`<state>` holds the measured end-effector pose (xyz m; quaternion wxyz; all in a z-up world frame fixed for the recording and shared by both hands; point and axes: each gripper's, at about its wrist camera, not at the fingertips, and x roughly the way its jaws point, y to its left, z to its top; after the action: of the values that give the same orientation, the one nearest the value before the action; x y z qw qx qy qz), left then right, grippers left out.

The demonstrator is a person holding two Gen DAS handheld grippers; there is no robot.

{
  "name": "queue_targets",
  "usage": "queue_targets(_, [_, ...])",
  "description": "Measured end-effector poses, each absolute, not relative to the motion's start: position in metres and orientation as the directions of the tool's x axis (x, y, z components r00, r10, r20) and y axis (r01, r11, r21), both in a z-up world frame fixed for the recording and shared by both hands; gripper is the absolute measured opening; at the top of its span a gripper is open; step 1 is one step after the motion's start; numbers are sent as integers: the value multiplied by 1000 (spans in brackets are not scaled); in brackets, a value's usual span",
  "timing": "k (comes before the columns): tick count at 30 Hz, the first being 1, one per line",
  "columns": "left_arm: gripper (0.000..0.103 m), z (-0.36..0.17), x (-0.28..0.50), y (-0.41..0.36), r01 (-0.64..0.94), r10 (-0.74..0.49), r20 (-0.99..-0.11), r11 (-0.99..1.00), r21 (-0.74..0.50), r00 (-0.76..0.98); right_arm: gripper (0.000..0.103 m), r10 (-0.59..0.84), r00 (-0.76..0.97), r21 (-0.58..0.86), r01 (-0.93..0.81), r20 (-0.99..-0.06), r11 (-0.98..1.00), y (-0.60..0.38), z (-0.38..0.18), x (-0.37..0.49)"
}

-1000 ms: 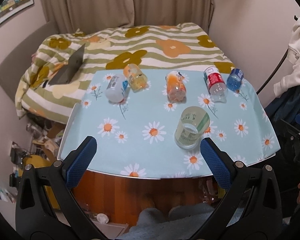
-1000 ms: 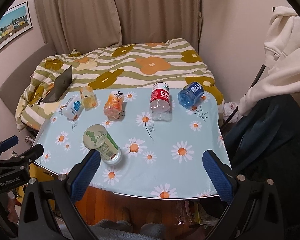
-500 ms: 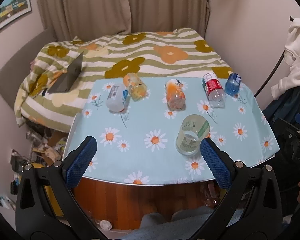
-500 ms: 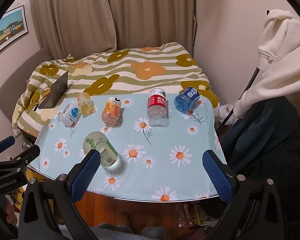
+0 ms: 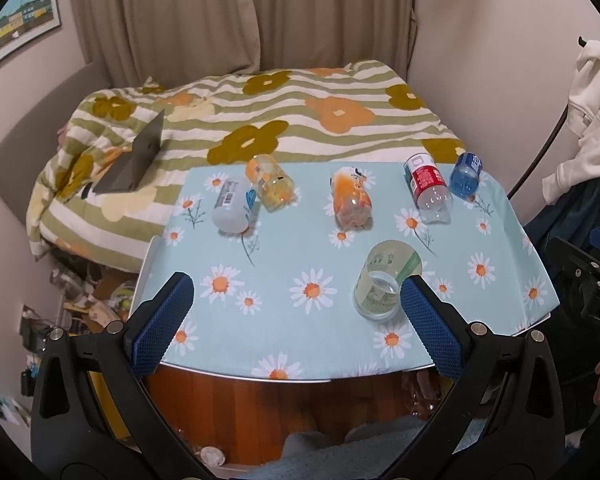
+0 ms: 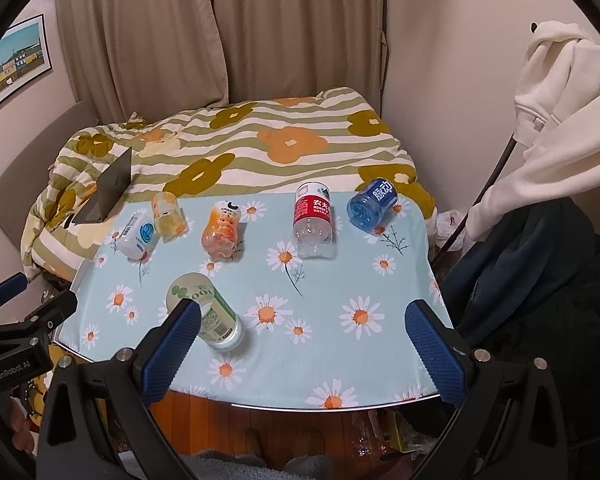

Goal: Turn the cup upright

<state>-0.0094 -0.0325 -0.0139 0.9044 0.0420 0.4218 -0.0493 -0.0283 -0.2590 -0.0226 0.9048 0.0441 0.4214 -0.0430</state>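
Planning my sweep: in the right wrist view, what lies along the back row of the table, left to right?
White bottle → yellow cup → orange bottle → red-label bottle → blue bottle. All lie on their sides; the green-label cup lies nearer, apart from the row.

The room was lit with soft, warm light from above. Small, faint shadows sat close under the bottles [image 5: 350, 200] on the table [image 5: 284, 360]. Both pictures were sharp in the middle. The edges bent round and went black at the corners. Nothing glared.
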Motion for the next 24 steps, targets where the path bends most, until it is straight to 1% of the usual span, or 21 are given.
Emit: queue_targets(24, [103,-16,-2,-31,120,-49,-765,992,37,642,102,-43,640,43,118,-767,992,-260,-22,-25])
